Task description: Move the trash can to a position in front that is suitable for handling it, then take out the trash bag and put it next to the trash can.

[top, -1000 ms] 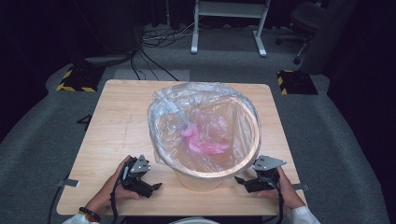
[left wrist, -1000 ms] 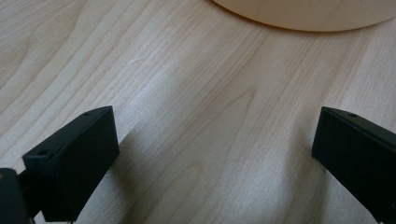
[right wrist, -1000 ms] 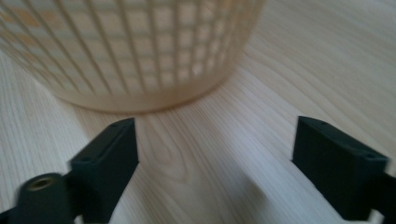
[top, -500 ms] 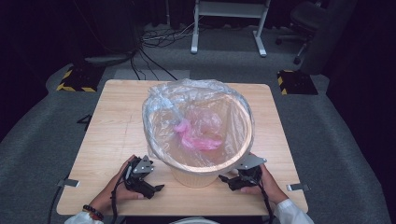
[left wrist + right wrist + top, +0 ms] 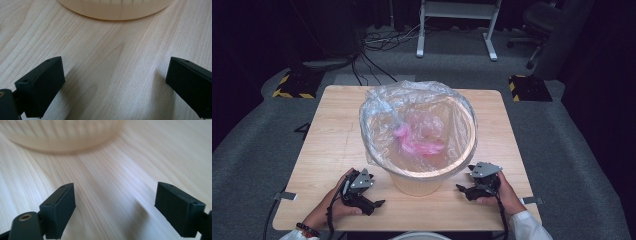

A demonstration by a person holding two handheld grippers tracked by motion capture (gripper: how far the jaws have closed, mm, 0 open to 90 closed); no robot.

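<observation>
the left gripper (image 5: 371,204) rests low over the wooden table (image 5: 332,145), held in a hand (image 5: 329,212), its two black jaws spread wide with bare wood grain between them. just ahead of it, near but not touching, stands the round cream bin (image 5: 417,184). the right gripper (image 5: 464,190), also held in a hand (image 5: 504,196), sits on the bin's other side, jaws likewise spread apart and holding nothing, pointing at the bin's base (image 5: 62,137). a clear plastic bag (image 5: 377,117) lines the bin and folds over its rim; inside it, beyond both grippers, lies crumpled pink plastic (image 5: 419,145).
</observation>
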